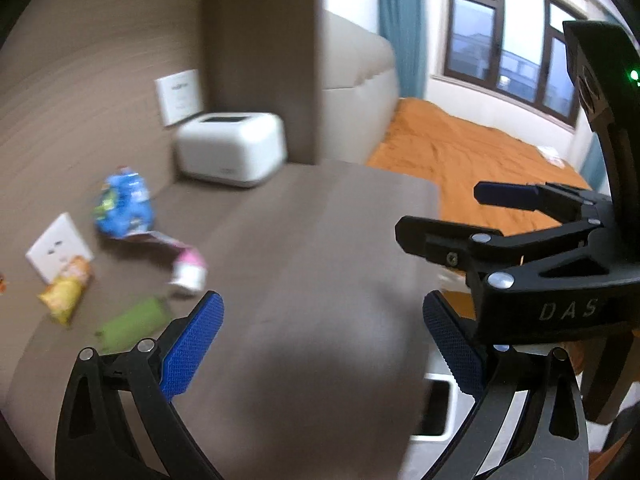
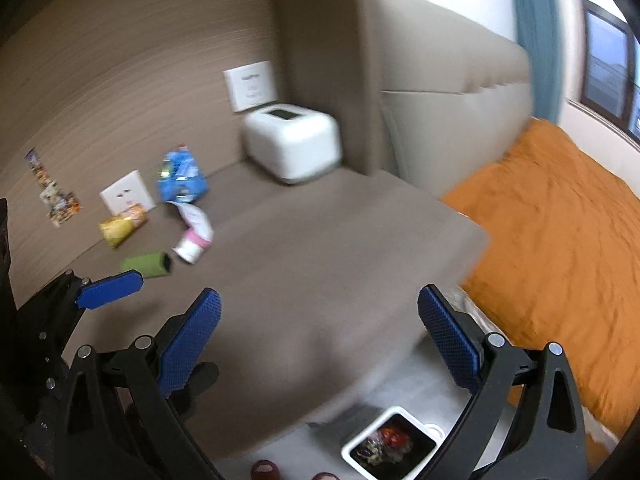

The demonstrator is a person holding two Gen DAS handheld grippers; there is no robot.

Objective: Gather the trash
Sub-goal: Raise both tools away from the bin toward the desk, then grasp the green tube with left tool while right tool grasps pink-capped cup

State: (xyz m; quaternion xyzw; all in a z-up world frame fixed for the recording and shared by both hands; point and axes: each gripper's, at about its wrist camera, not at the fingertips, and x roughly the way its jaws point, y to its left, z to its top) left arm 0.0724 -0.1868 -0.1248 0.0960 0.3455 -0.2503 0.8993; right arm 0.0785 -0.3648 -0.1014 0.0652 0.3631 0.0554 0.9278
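Two hand-held grippers are hovering over a brown bedside surface (image 2: 320,248), both with their blue-padded jaws standing wide apart and holding nothing. The left gripper (image 1: 320,344) is sitting low over the near part of the surface, and the right gripper (image 2: 320,344) is hanging beside it, its jaws reaching past the surface's front edge.

The trash is lying in a loose cluster at the far left of the surface, close to the wall. A crumpled blue snack bag (image 2: 182,178) is lying nearest the wall, with a pink-and-white wrapper (image 2: 194,234) trailing from it toward the near side. A yellow chip bag (image 2: 122,226) is resting just beside a white wall socket (image 2: 126,196), and a green packet (image 2: 148,266) is lying nearest the grippers. All four pieces are sitting well apart from both sets of jaws.

A white box-shaped appliance (image 2: 294,144) is standing in the back corner, below a white card (image 2: 250,84) leaning on the wall. An orange bedspread (image 2: 552,240) is covering the bed to the right. On the floor below the surface's front edge, a white bin (image 2: 390,446) is showing colourful wrappers inside. Both views are blurred.
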